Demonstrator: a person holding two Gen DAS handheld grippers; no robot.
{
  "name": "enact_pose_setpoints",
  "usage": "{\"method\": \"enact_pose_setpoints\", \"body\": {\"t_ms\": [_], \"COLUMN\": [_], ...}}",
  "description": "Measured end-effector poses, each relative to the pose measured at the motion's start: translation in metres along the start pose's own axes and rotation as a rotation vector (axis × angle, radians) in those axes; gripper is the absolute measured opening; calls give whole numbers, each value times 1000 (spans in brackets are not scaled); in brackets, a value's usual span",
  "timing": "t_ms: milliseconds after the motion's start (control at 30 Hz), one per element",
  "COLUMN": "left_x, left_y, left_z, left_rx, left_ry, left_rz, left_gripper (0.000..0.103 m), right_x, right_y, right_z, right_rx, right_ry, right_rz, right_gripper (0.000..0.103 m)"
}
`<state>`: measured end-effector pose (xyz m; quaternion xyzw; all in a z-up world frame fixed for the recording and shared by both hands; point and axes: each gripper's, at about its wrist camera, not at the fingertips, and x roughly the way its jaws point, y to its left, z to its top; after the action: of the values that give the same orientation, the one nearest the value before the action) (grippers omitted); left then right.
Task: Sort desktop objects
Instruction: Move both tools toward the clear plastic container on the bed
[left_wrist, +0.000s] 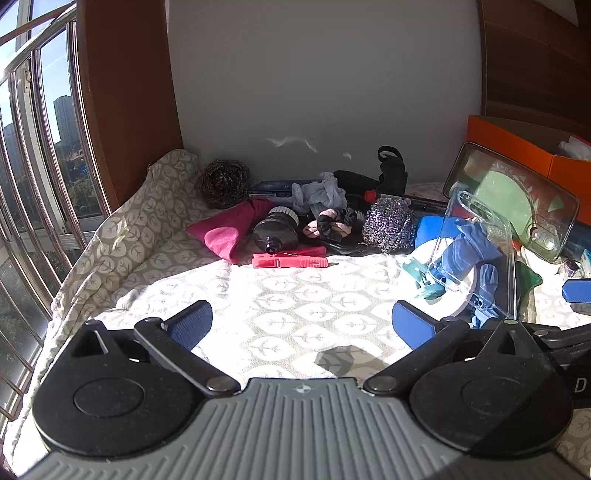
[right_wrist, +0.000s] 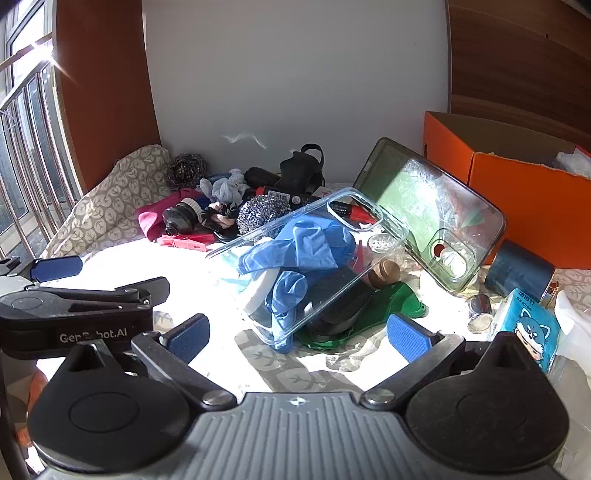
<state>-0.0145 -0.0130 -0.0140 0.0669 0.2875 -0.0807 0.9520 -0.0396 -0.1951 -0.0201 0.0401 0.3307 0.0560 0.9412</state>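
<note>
Clutter (left_wrist: 332, 218) past both tools, cloth (left_wrist: 295, 302) btwn.

Ahead of the right tongs (right_wrist: 298, 334) a phone case (right_wrist: 314, 266) leans over a glove (right_wrist: 295, 251). A second case (right_wrist: 436, 210) tilts up behind it to the right, before a box (right_wrist: 517, 177). A scourer (right_wrist: 262, 214), bottle (right_wrist: 181, 218) and peg (right_wrist: 184, 242) lie further ahead, to the left. The left tongs (right_wrist: 55, 267) sit at the left.

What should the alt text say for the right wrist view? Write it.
The open right gripper faces a clear phone case lying over a crumpled blue glove. An orange box stands right, on a cluttered leaf-print cloth.
</note>
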Motion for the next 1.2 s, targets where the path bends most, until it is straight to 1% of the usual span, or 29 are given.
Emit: {"method": "enact_pose_setpoints", "body": {"t_ms": [67,167,267,367,600,633,700,767,900,967,1067,1133,1200], "left_x": [1,-2,-6,-5,-2,-2,-3,-3,-3,-1,4,4,6], "left_y": [-2,-4,-7,-9,-12,-13,-16,-20,-30,-36,-43,-45,-47], "left_z": [-1,-1,0,2,4,5,6,9,17,22,26,24,21], "left_rx": [5,10,24,47,59,60,72,94,121,142,177,192,216], "left_ry": [8,-6,-30,-38,-43,-47,-63,-74,-110,-125,-126,-138,-143], "left_rz": [-22,-37,-37,-35,-63,-72,-101,-130,-169,-184,-199,-207,-225], "left_gripper": [103,103,103,103,103,103,103,103,103,103,103,103,103], "right_x": [-1,-4,-6,-5,-7,-8,-13,-16,-16,-19,-22,-24,-23], "right_y": [-6,-10,-11,-13,-18,-19,-22,-27,-46,-51,-51,-54,-61], "right_z": [-1,-3,-3,-2,1,1,-2,-3,1,3,5,7,8], "right_rx": [29,29,16,5,-19,-24,-48,-62,15,20,-59,-81,-69], "right_ry": [15,16,13,13,-2,-12,-67,-93,-45,-59,-96,-119,-119], "right_rz": [-21,-40,-60,-81,-82,-80,-76,-71,-40,-61,-127,-142,-148], "right_gripper": [103,103,103,103,103,103,103,103,103,103,103,103,103]}}
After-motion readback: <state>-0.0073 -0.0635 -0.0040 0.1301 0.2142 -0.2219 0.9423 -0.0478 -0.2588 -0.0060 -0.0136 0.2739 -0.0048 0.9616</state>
